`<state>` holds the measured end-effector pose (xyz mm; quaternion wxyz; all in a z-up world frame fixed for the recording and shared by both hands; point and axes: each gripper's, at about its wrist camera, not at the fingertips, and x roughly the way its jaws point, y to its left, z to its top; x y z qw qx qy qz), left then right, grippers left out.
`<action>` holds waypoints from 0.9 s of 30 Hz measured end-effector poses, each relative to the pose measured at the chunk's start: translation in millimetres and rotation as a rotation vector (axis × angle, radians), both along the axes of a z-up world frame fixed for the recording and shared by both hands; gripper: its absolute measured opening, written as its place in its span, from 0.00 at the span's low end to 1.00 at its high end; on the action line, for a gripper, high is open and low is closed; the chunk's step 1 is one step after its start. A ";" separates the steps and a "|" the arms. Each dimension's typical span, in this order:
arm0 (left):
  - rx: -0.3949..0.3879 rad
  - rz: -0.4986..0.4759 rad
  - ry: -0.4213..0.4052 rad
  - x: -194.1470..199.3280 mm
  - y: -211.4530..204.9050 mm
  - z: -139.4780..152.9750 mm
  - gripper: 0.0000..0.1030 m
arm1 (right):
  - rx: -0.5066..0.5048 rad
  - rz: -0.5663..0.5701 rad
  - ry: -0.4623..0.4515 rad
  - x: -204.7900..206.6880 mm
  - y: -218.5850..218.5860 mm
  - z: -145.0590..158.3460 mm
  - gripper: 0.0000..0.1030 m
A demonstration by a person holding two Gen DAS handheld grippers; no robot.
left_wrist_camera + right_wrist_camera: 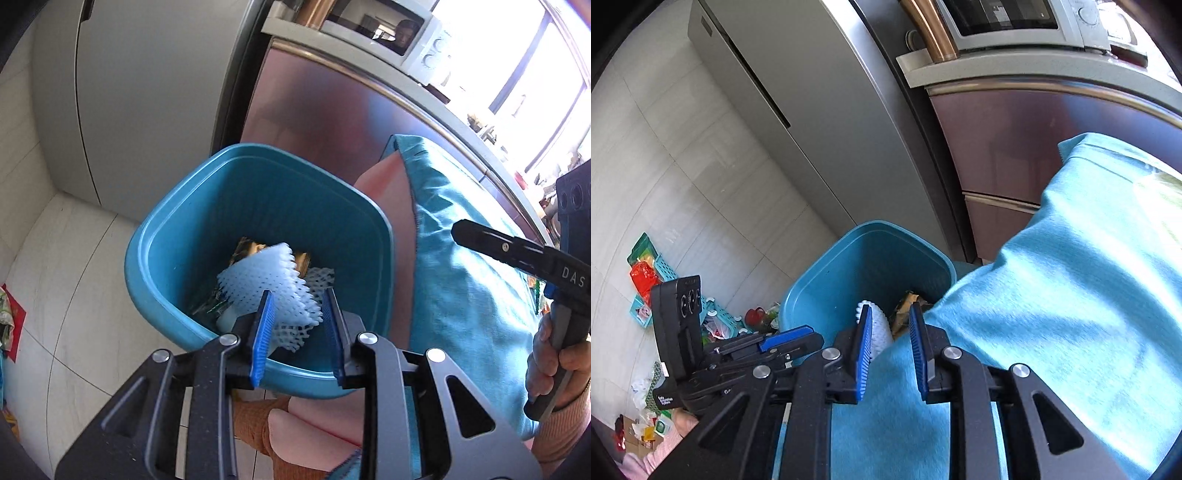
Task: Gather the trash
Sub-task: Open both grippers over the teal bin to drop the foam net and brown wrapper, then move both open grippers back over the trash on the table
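Note:
The blue bin (166,229) stands on the floor below both grippers. My left gripper (298,295) is open over its mouth. A white foam net (266,284) shows blurred just past the fingertips, loose inside the bin. Under it lie a gold wrapper (255,247) and a second mesh net (321,275). My right gripper (890,308) is open above the bin (798,291), with nothing between its pads. Past them I see the foam net (879,328) and the wrapper (905,310). The left gripper (809,338) comes in from the left.
A person's blue garment (1052,295) hangs close on the bin's right, and a hand (546,362) grips the right tool. A grey fridge (147,92) and a brown cabinet (314,110) stand behind. Litter and green baskets (646,273) lie on the tiled floor to the left.

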<state>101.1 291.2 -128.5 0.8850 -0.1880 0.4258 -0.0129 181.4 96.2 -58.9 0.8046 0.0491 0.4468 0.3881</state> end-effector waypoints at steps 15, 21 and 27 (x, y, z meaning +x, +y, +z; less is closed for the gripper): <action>0.013 -0.218 -0.193 -22.4 -84.0 64.9 0.39 | 0.026 -0.049 -0.164 -59.1 -91.8 41.5 0.30; -0.005 -0.359 -0.220 -19.8 -142.4 74.4 0.43 | 0.015 -0.143 -0.198 -79.4 -145.4 46.9 0.39; -0.038 -0.492 -0.197 -8.2 -209.1 70.8 0.44 | -0.022 -0.308 -0.189 -91.2 -212.0 38.9 0.40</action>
